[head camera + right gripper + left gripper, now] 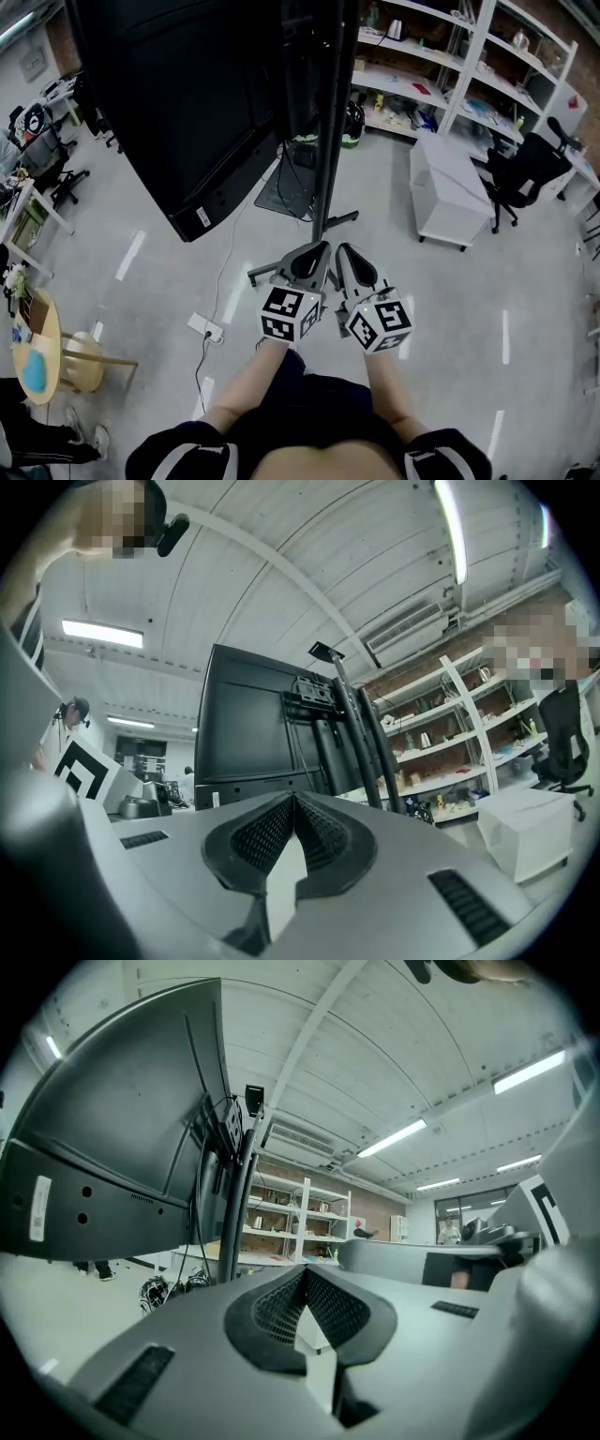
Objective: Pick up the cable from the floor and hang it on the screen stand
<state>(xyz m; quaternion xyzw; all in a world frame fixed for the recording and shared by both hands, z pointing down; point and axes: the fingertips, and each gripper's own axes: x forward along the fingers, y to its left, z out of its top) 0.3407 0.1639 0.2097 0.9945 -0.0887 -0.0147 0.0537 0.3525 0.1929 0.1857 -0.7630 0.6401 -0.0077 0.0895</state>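
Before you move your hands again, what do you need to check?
1. Left gripper empty: ok, jaws together, nothing between them.
2. Right gripper empty: ok, jaws together, nothing held.
3. Jaws ready to grab: not ok, both are shut.
4. Screen stand in front: ok, its pole stands right ahead.
5. Coiled cable low beside the stand: cannot tell whether it lies on the floor or hangs.

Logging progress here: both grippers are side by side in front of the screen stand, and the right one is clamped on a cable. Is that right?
Not quite. The right gripper is clamped on nothing: the right gripper view shows its jaws shut and empty. It does sit beside the left gripper in front of the screen stand.
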